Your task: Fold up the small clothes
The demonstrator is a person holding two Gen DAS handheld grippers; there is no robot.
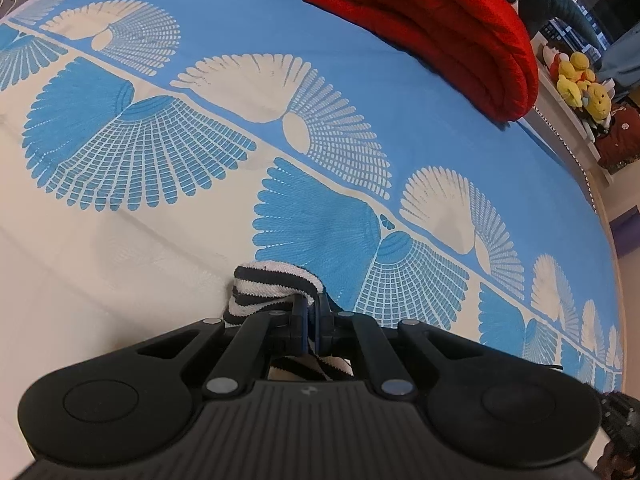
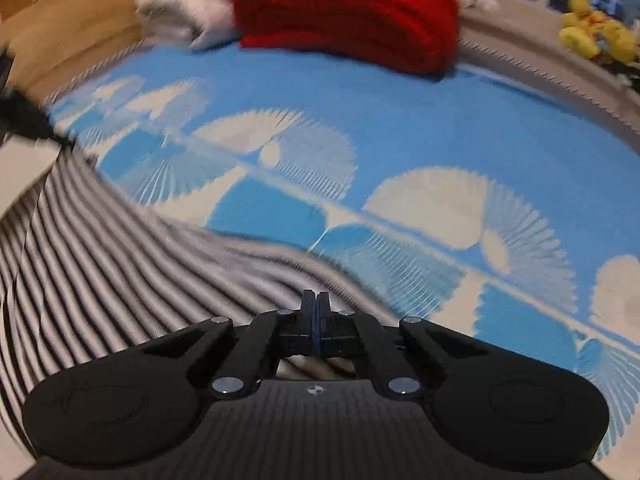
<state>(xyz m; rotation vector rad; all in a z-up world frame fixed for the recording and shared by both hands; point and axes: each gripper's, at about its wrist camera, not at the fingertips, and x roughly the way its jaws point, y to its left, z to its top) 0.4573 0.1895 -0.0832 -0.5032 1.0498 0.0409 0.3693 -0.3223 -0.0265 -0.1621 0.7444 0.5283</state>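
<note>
the left gripper (image 1: 311, 304) is clamped on a bunched fold of the black-and-white striped garment (image 1: 267, 285) on the blue-and-cream fan-print bedspread (image 1: 208, 208); the right gripper (image 2: 315, 307) is closed just above the same cloth, grip unclear. beyond the garment, a folded red quilt (image 1: 436, 28) lies at the far edge.
</note>
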